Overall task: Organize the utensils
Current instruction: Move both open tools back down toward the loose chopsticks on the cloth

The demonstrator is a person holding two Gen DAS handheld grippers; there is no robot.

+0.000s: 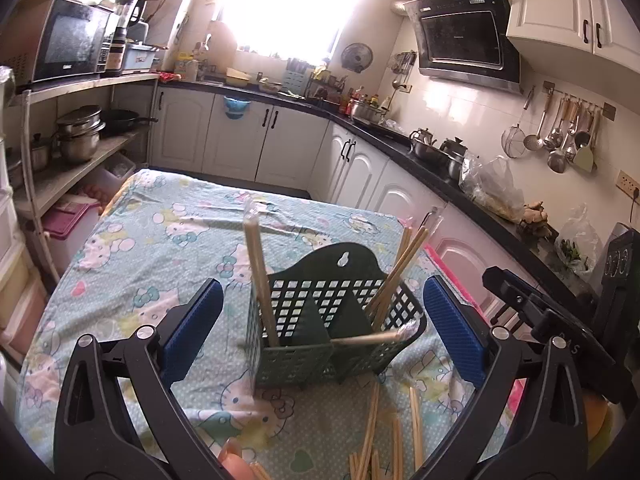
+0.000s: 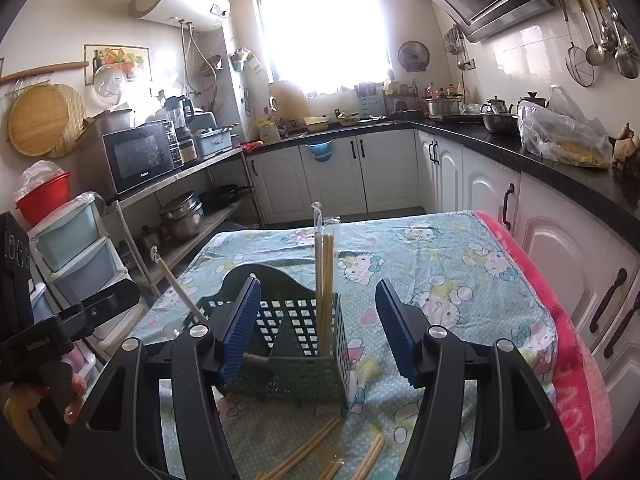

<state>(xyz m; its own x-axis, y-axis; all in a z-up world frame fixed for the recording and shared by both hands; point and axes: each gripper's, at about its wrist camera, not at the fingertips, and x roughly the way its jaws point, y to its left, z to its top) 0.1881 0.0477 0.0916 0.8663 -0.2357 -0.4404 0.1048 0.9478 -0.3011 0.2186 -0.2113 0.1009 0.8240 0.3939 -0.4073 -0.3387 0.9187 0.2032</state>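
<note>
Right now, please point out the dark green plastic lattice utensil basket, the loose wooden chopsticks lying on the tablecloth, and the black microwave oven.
Green lattice basket (image 1: 296, 364): left wrist view, front wall.
Loose wooden chopsticks (image 2: 312, 446): right wrist view, middle of one stick.
Black microwave oven (image 2: 138, 156): right wrist view, door glass.

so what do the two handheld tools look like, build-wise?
Both match: the left tool and right tool have matte black plastic fingers with cut-out windows, silver round pivot screws and ribbed blue pads. No cables visible. The left tool's black body carries small white lettering, unreadable.
</note>
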